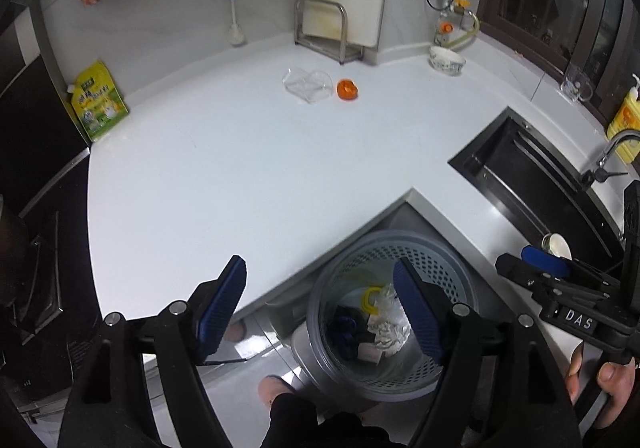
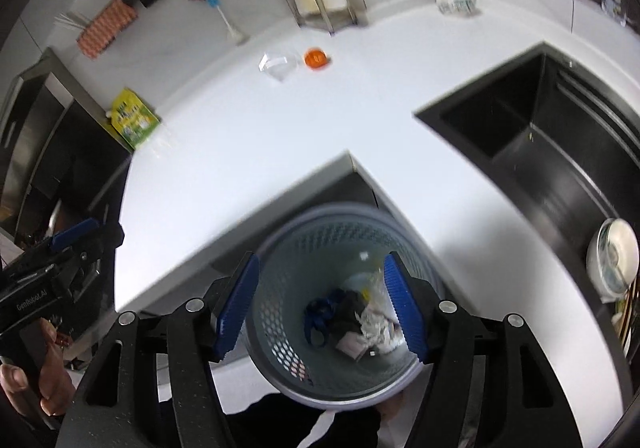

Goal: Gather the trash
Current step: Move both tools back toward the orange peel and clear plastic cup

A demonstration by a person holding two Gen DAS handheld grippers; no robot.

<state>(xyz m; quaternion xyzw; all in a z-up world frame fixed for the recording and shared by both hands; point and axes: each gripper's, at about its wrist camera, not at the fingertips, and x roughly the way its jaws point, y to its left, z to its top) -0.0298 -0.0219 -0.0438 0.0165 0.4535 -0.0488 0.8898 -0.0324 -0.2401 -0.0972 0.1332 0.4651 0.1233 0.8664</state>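
A: Counter (image 1: 240,167) status?

B: Clear tray (image 1: 308,85) and orange lid (image 1: 347,89) near the back edge, touching or nearly. Yellow pouch (image 1: 99,102) at the left end, bowl (image 1: 447,60) in the back corner, black sink (image 2: 532,135) on the right.

A: Bin?

B: Bin (image 2: 340,304) on the floor in the counter's inner corner, paper and blue scraps inside.

A: Grippers?

B: Left gripper (image 1: 320,304) and right gripper (image 2: 320,304) both spread, empty, hovering over the bin. Body text reads "DAS"; the other "GenRobot.AI".
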